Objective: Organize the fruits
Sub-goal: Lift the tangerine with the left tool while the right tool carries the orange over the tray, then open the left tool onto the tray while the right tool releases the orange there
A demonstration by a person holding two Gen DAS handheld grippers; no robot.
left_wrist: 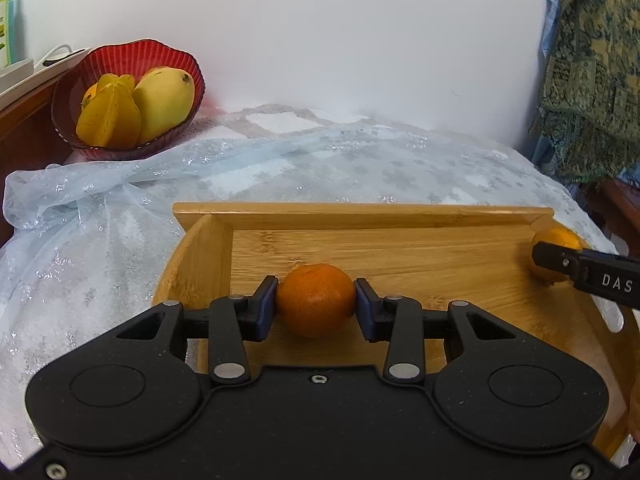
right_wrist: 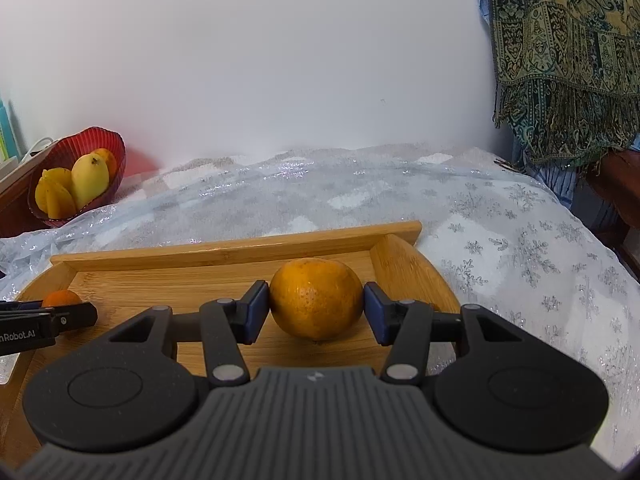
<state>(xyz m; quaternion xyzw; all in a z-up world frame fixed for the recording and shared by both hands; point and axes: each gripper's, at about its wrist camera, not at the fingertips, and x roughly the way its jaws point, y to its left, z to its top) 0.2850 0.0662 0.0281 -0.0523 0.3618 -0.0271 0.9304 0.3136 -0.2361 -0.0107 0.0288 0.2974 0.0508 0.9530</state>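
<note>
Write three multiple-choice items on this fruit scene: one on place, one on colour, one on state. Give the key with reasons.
1. Where does the bowl sit?
A. inside the tray
B. beyond the tray, at far left
C. in the right claw

2. What colour is the bowl?
A. red
B. white
C. green

3. What is the left claw doing?
A. standing open over nothing
B. holding the mango
C. clamping the small orange

Key: 1 B, since the bowl stands at the cloth's far left corner, past the tray. 2 A, its ribbed wall is red around the mango and starfruit. 3 C, both pads press the small orange, while the right claw grips the big orange.
</note>
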